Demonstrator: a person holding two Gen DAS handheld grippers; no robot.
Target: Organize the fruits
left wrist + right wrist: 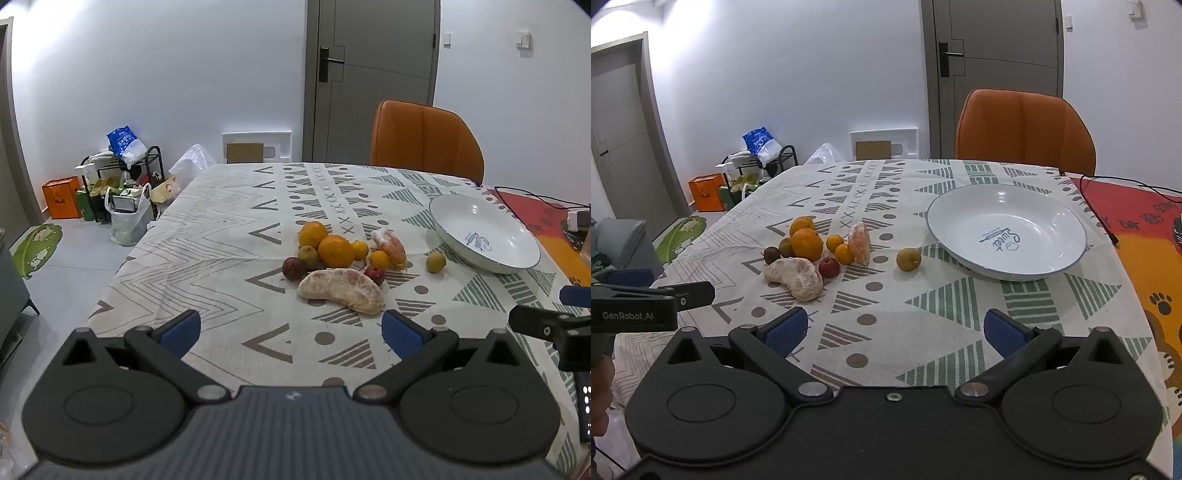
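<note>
The left tongs (291,328) hung open and empty above the bench's patterned cloth (221,240). Ahead lay a cluster of round oranges (806,243), small dark fruits and a pale peeled pomelo wedge (796,278), touching one another. A lone yellow-green fruit (908,259) sat between them and the white shallow ceramic bowl (960,218). The right tongs (894,332) were likewise spread, holding nothing.

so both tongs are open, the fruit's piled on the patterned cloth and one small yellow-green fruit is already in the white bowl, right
Not quite. The small yellow-green round fruit lies on the patterned tablecloth beside the white bowl, not in it; the right wrist view shows the bowl holding nothing. The rest stands.
</note>
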